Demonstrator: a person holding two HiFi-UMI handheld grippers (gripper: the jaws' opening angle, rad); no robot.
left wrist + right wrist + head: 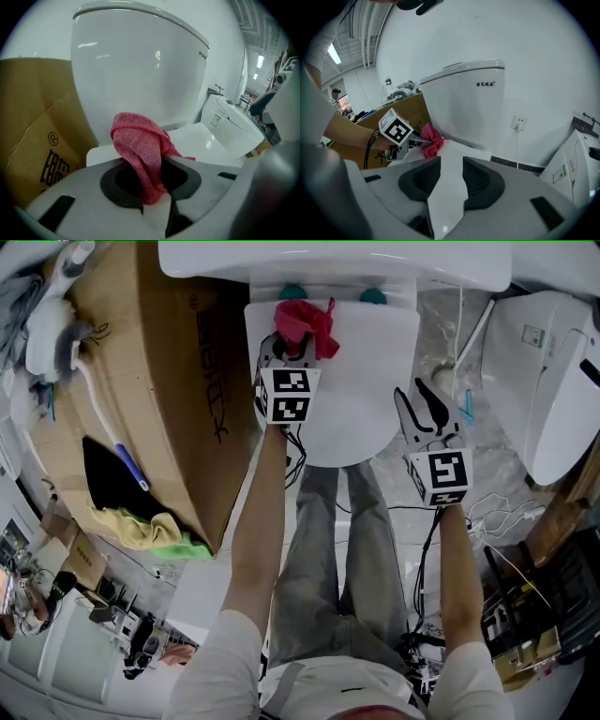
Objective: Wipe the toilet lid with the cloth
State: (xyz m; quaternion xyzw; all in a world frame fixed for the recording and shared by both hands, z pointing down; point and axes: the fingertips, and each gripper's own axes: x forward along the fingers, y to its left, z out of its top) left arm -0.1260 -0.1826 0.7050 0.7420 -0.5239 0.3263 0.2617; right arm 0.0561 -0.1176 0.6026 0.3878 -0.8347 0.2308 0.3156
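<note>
Nearest us, our right gripper [419, 401] hangs with jaws apart and empty, over the right front edge of the lid [361, 381]. Farther in, our left gripper [292, 345] is clamped on the cloth [305, 322], bunched just ahead of it at the lid's rear left, by the tank [328, 259]. The lid's long axis runs from there toward us, so we judge the wipe should go that way.

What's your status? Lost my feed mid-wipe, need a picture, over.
Left gripper shut on red cloth, at rear of toilet lid. Right gripper open, empty, at lid's right edge. Cardboard box close on left; nothing else on lid.
</note>
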